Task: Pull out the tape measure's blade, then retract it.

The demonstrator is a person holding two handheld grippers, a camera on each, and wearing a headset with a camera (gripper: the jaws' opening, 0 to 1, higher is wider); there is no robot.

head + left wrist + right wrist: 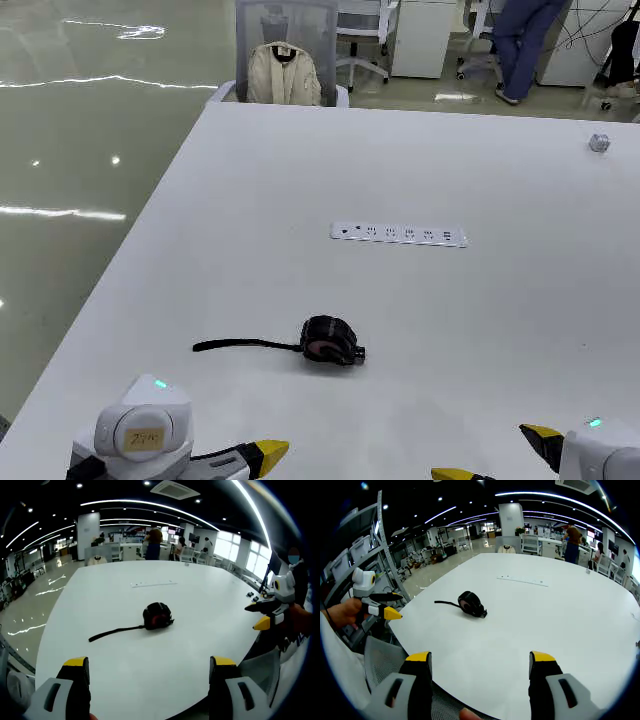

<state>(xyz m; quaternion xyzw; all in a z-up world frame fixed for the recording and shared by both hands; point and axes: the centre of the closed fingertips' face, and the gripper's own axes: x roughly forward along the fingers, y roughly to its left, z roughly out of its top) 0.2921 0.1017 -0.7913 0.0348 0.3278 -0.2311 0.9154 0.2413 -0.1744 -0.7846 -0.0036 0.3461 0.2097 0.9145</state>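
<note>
two grippers are hanging at the near edge of the white table [300, 170], both with jaws standing wide apart and gripping nothing: the left gripper [148, 662] and the right gripper [480, 656]. the black tape measure [330, 341] is lying on the table ahead of them, well apart from both, its black strap [245, 345] trailing toward the left gripper's side. a white power strip [398, 234] is lying farther back.
</note>
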